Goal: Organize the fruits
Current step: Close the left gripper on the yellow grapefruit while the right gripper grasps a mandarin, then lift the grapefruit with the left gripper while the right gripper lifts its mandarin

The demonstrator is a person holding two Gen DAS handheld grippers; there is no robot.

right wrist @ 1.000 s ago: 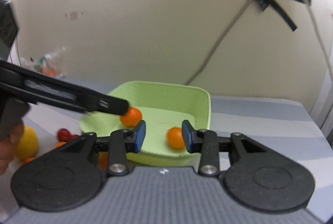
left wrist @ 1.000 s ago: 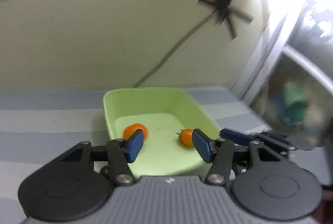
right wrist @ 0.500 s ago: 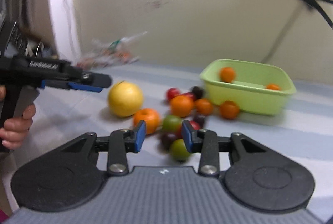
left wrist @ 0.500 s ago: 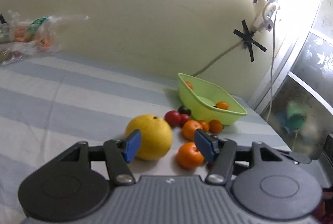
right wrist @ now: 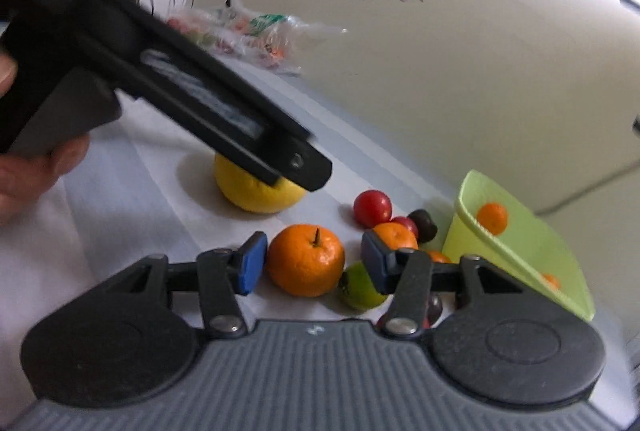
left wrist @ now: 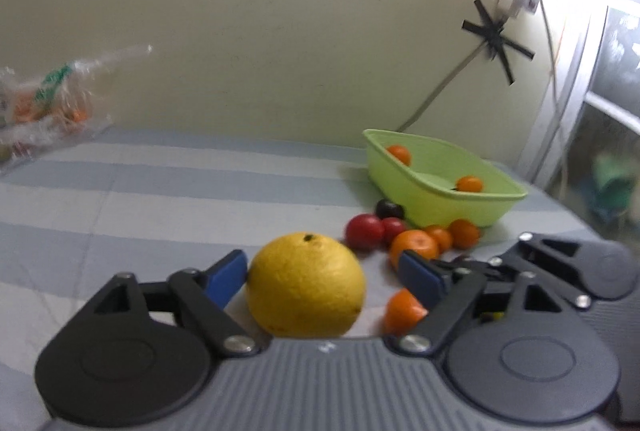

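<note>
A large yellow citrus [left wrist: 306, 285] lies on the striped cloth between the fingers of my left gripper [left wrist: 322, 277]. Its jaws are opening, and the right pad stands clear of the peel. A stemmed tangerine [right wrist: 306, 259] sits between the blue pads of my right gripper [right wrist: 313, 263], whose jaws are also opening, with a gap on the right side. The green basin [left wrist: 496, 209] holds two small oranges [left wrist: 399, 154] and stands to the right. In the right wrist view the left tool's black body crosses over the yellow citrus [right wrist: 248, 195].
Loose fruit lies beside the basin: red ones [left wrist: 364, 231], a dark plum [left wrist: 389, 209], several small oranges [left wrist: 414, 247] and a green lime [right wrist: 358, 291]. A plastic bag [left wrist: 44, 99] sits far left by the wall. A hand [right wrist: 32, 167] grips the left tool.
Both views swung from the basin to the loose fruit pile and dropped lower. Both pairs of jaws widened. The yellow citrus now lies between the left fingers, the tangerine between the right.
</note>
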